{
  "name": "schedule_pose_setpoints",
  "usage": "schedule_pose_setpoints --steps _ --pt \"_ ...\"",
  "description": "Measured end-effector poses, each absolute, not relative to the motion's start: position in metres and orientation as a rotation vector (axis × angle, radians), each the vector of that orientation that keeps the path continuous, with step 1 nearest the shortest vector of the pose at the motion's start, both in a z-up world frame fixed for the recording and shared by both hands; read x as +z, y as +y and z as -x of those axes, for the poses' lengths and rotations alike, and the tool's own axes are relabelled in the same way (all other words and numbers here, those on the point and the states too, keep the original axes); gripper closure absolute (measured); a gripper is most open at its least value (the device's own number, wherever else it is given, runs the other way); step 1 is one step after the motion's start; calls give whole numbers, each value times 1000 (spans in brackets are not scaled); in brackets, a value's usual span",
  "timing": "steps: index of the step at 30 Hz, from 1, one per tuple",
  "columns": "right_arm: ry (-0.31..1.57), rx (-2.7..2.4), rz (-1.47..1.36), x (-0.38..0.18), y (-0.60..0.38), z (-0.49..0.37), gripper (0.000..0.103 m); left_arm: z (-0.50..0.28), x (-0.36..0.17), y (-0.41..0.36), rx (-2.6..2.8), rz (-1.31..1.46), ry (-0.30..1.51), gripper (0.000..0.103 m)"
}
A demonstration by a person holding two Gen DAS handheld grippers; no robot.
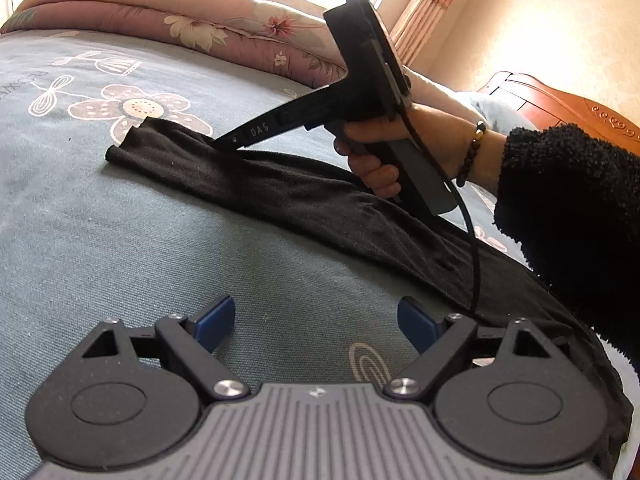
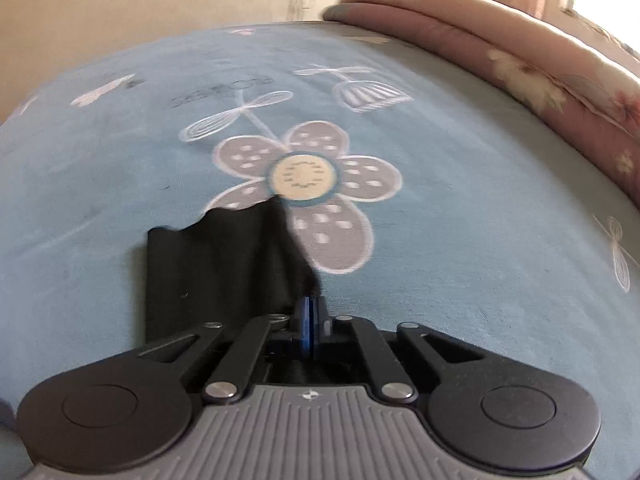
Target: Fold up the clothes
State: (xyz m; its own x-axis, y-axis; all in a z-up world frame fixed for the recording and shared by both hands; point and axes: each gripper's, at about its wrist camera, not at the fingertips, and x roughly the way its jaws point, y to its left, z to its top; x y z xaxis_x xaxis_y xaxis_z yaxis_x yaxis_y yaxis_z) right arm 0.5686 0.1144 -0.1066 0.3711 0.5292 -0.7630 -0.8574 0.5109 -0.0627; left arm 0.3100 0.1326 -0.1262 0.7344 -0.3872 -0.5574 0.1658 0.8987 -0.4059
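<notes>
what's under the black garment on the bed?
The black garment lies on the blue flower-print sheet; its far end overlaps a printed flower. Anything beneath the cloth itself is covered and cannot be seen.

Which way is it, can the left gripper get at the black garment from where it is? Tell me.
Probably yes. The left gripper is open over bare bedsheet, and the black garment lies just ahead and to its right, with nothing between. The right gripper pinches only its far end.

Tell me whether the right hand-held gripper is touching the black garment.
Touching. The right wrist view shows the right hand-held gripper with its blue pads closed on the black garment's edge, which lies on the blue bedsheet.
</notes>
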Motion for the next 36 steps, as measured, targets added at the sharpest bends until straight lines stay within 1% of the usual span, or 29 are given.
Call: schedule_pose_setpoints --steps 4,6,8,9,11,12,13,16,23,24,25,27,29,30,31,33,36 --pt "695 860 433 -97 112 -579 101 -312 -126 133 -309 346 682 15" --pt "712 821 421 -97 113 -588 100 -312 -126 133 -309 348 682 15" --pt "728 792 451 -101 116 -591 98 -311 -126 134 -310 353 682 15" --pt "738 788 462 -102 118 -591 93 -311 -126 134 -310 355 682 15" --pt "715 782 440 -99 118 -589 89 -311 -126 134 -308 360 682 15" --pt "699 779 425 -96 118 -588 79 -311 -126 134 -307 361 682 15" --pt "690 790 415 -94 121 -585 77 -311 -126 135 -307 362 682 15" --pt "665 822 388 -89 129 -578 77 -311 -126 135 -305 363 682 15" --pt "709 809 458 -106 163 -589 77 -312 -126 135 -305 361 683 15" --pt "709 818 452 -109 166 -590 81 -312 -126 136 -305 361 683 15" --pt "705 822 448 -110 169 -590 103 -312 -126 136 -306 361 683 15" --pt "684 808 454 -110 175 -586 101 -312 -126 135 -307 364 682 15" --pt "682 797 457 -101 173 -584 92 -312 -126 136 -307 370 681 15" --pt "672 802 453 -92 165 -583 85 -312 -126 137 -308 374 681 15" --pt "664 807 454 -82 156 -581 83 -312 -126 137 -308 377 682 15" --pt "667 811 487 -63 131 -580 82 -311 -126 138 -307 381 682 15" --pt "724 797 530 -46 83 -583 81 -311 -125 138 -305 382 682 15"
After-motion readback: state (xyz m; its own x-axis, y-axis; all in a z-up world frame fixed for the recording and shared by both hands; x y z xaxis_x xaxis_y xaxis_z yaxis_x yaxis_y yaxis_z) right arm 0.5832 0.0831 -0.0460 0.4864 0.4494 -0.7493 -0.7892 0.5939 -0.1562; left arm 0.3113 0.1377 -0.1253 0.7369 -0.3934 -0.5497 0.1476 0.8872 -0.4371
